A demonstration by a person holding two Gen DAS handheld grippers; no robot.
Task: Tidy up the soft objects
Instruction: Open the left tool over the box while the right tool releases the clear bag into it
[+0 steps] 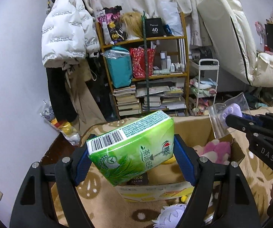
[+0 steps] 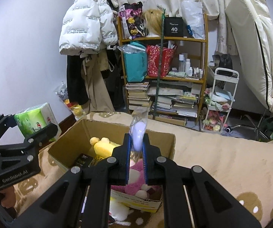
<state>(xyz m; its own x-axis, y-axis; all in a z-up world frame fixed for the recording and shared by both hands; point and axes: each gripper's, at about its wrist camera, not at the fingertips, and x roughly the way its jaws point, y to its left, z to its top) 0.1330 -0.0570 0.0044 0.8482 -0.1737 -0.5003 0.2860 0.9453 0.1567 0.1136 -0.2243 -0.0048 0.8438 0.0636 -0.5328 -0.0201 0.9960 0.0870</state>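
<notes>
Green tissue pack (image 1: 131, 148) is pinched in the left tool (image 1: 131, 163), held above the cardboard box (image 2: 117, 133). Right tool (image 2: 137, 152) is clamped on a bagged, apparently lilac soft toy (image 2: 138, 133). Each should be lowered well inside the walls onto the pink plush (image 2: 136, 182) before release.

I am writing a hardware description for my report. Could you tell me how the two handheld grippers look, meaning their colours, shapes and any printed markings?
Both are black plastic frames with triangular cut-outs and silver round pivot bolts. The fingers carry blue ribbed pads. The left gripper bears white lettering "GenRobot.AI" on its side; the right gripper bears "DAS". No cables or sleeves are visible.
</notes>
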